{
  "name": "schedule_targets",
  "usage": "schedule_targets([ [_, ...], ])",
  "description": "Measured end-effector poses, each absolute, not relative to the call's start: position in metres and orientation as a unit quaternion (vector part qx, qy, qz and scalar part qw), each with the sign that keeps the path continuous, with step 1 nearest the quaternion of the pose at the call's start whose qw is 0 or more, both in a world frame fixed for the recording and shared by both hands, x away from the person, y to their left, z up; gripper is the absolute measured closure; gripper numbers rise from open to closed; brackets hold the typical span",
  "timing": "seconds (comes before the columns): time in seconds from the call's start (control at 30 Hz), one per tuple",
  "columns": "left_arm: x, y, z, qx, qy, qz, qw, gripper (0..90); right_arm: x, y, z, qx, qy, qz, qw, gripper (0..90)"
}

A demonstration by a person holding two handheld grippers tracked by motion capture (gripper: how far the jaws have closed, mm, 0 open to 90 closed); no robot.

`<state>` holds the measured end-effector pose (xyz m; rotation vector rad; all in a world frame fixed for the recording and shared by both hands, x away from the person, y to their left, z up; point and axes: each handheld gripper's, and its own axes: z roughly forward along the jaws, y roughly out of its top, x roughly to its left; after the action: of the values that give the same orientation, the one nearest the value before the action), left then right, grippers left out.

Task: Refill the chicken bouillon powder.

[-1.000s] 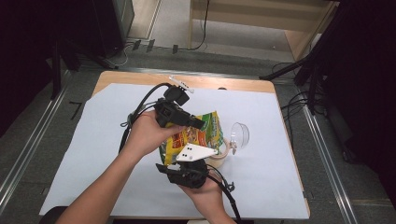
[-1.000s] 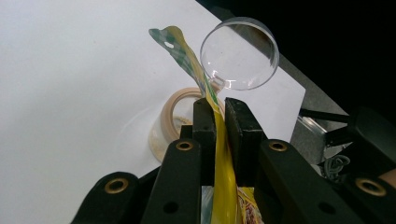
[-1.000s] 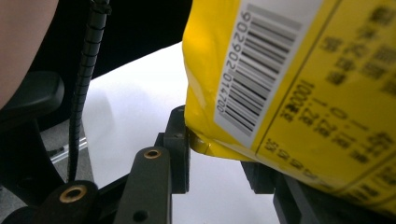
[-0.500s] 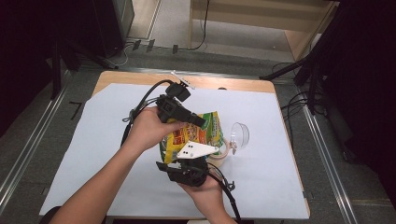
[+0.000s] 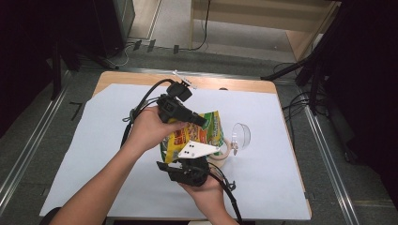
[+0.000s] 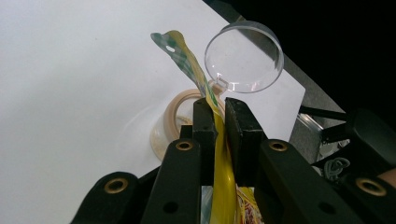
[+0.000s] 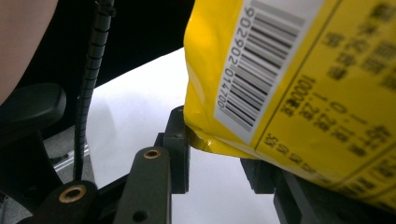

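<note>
The yellow snack bag (image 5: 197,136) hangs above the desk's (image 5: 94,154) middle — light, crinkly, slippery, best pinched by its flat seams. The left gripper (image 6: 219,126) clamps its top edge; the right gripper (image 7: 219,158) pinches its bottom corner.

Snack bag (image 5: 206,133): yellow, held between both tongs.
Left tongs (image 5: 199,121): at its top.
Right tongs (image 5: 187,161): below.
Clear lid (image 5: 241,135): on counter (image 5: 84,154), just right.

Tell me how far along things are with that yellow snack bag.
Done: both grippers hold the yellow bag above the table. In hand: left gripper pinches its top edge, right gripper grips a lower corner. Left: the bag looks sealed; the clear container sits apart.
</note>
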<state>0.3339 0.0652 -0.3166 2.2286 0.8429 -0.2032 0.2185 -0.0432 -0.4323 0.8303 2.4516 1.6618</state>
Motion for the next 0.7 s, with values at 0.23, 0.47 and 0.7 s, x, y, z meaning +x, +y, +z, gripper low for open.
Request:
schedule_targets([
  [0.23,0.335,0.07,-0.312,0.865,0.332,-0.069,0.371,83.9,0.224,-0.04,-0.43,0.266,0.799,0.538,0.038,67.8],
  [0.47,0.337,0.073,-0.311,0.863,0.336,-0.059,0.373,83.9,0.229,-0.037,-0.429,0.261,0.803,0.534,0.046,67.4],
  [0.7,0.339,0.071,-0.316,0.863,0.338,-0.058,0.371,83.8,0.231,-0.038,-0.433,0.264,0.804,0.532,0.04,67.4],
])
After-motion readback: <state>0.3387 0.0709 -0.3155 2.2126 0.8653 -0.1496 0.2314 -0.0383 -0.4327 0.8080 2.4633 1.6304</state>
